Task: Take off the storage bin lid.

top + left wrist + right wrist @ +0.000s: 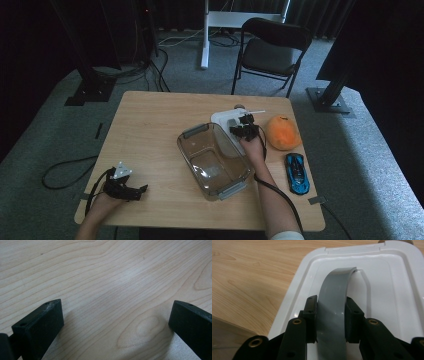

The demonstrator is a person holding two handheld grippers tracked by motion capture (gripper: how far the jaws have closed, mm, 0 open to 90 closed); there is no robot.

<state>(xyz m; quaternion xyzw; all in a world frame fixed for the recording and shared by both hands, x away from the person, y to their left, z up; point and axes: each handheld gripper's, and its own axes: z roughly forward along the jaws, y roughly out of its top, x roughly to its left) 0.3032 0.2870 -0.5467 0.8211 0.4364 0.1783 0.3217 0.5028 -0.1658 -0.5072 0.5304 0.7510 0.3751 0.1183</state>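
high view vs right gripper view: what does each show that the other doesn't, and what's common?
High view alone: clear bin, orange plush, blue toy car, chair, and the left gripper low over the table's near left.
Right gripper view alone: the close grip, jaws shut on the lid's grey handle.
Both: the right gripper, the white lid and the wooden table.

My high view is dim and a bit soft, the room black around the lit table [150,130]. Both gripper views are brighter and sharp. I see glare streaking the white lid [387,290], and soft shadows pooling under the near black jaws on the wood.
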